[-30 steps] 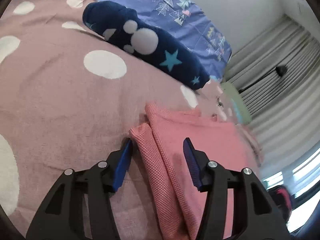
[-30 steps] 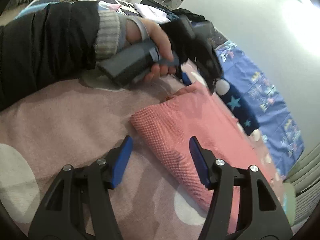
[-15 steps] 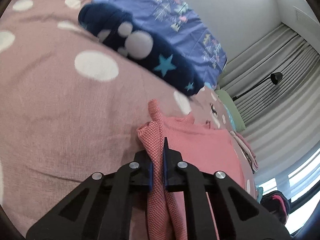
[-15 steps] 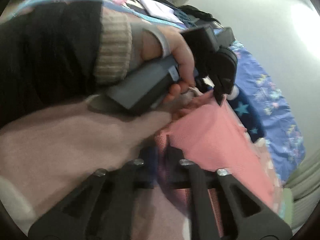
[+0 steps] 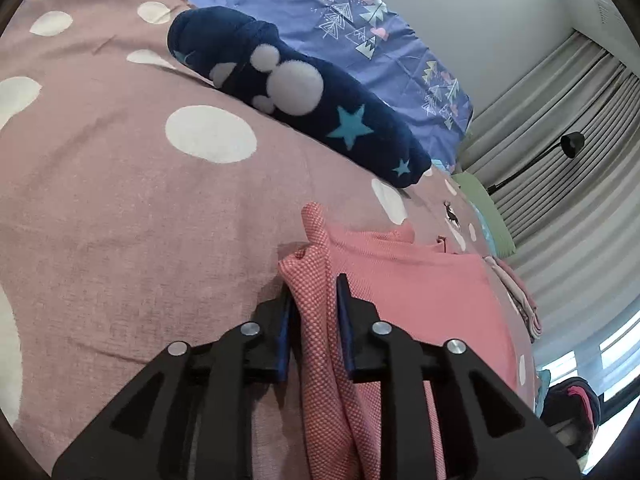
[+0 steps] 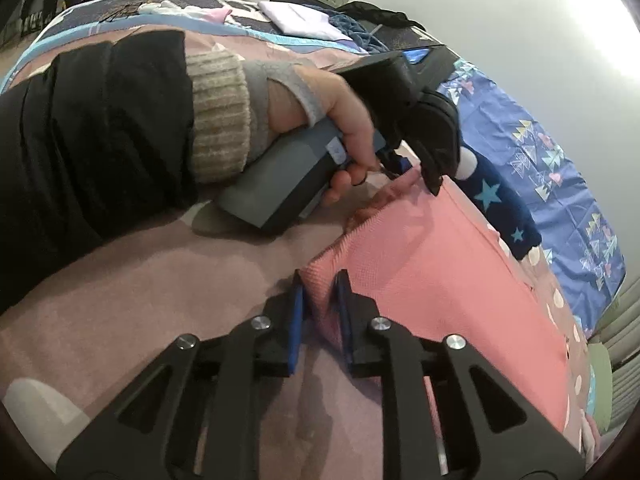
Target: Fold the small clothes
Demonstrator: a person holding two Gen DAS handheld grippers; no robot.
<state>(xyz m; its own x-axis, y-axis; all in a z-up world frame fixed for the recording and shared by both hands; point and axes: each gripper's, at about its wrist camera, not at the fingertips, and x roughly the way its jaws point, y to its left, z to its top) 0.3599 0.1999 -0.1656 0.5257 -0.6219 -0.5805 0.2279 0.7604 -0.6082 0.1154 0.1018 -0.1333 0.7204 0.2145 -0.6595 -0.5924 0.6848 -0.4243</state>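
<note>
The pink garment point(image 5: 420, 280) lies flat on the dotted pink blanket point(image 5: 140, 208), its near edge running from one gripper to the other and its length stretching away from both. The left gripper point(image 5: 314, 300) and right gripper point(image 6: 320, 288) each straddle a bunched corner, jaws easing open, pads apparently still touching cloth. Both tilt downward, the person's left hand point(image 6: 344, 128) low over the blanket.

Left gripper point(image 5: 313, 288) and right gripper point(image 6: 319, 280) both point down at pink cloth point(image 6: 432, 256), jaws opening, cloth edge bunched between each; left hand point(image 6: 344, 128) gripping handle.
</note>
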